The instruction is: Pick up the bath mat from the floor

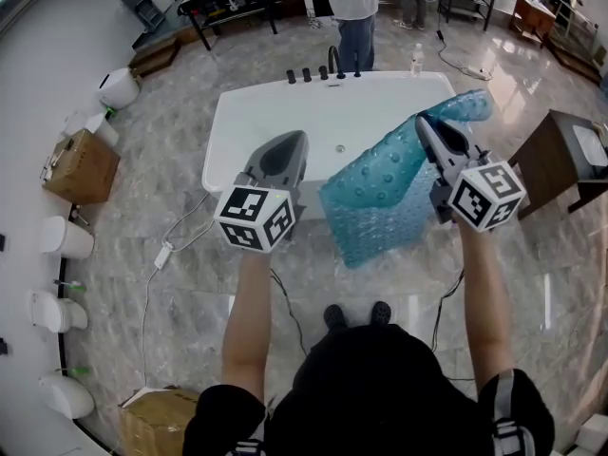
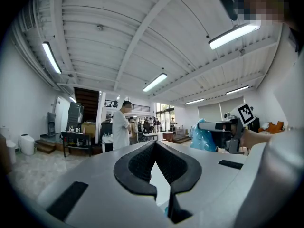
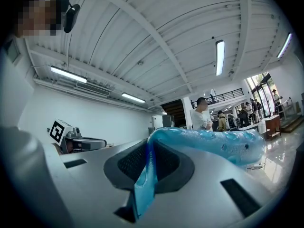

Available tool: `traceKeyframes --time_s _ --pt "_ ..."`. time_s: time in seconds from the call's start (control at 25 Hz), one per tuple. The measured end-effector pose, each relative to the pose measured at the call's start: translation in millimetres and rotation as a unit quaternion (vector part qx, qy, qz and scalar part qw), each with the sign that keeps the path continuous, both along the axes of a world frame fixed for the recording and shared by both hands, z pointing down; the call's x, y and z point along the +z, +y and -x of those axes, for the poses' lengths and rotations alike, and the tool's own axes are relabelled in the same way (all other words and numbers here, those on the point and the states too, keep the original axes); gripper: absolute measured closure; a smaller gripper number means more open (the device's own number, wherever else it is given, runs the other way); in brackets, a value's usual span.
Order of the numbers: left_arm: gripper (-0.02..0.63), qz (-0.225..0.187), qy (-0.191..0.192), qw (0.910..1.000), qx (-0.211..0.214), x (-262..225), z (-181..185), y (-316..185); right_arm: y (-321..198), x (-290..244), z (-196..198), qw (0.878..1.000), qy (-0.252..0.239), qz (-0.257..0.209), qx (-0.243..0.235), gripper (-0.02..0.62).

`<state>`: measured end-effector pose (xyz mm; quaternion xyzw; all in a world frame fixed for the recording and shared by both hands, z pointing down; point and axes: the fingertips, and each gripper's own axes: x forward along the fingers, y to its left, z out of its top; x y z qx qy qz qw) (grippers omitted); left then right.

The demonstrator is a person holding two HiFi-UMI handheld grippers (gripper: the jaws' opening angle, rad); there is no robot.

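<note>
The teal, bumpy bath mat [image 1: 380, 198] is off the floor and hangs in front of the white bathtub [image 1: 275, 112]. My right gripper [image 1: 427, 126] is shut on its upper edge. In the right gripper view the mat [image 3: 213, 144] passes between the black pads [image 3: 123, 163] and drapes off to the right. My left gripper [image 1: 285, 155] is held level to the left of the mat, apart from it, its jaws shut with nothing between them. From the left gripper view [image 2: 154, 144] the right gripper [image 2: 223, 127] and the mat [image 2: 202, 139] show at the right.
A person [image 1: 351, 8] stands beyond the tub, near the taps [image 1: 328, 69] and a bottle [image 1: 416, 60]. A dark cabinet [image 1: 560, 164] is at the right. Cardboard boxes [image 1: 81, 164] and toilets [image 1: 66, 237] line the left wall. A cable [image 1: 166, 250] lies on the floor.
</note>
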<state>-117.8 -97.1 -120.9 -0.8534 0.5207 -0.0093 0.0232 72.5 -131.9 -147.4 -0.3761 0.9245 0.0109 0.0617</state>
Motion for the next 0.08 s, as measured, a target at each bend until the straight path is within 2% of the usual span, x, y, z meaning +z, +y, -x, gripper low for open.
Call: traceKeyframes --time_s 0.08 --pt "0.604 -0.002 -0.003 1.0000 0.001 -1.1 -2.9 0.1 1.2 0.0 -1.9 1.000 0.001 -0.002 -0.001 0.566"
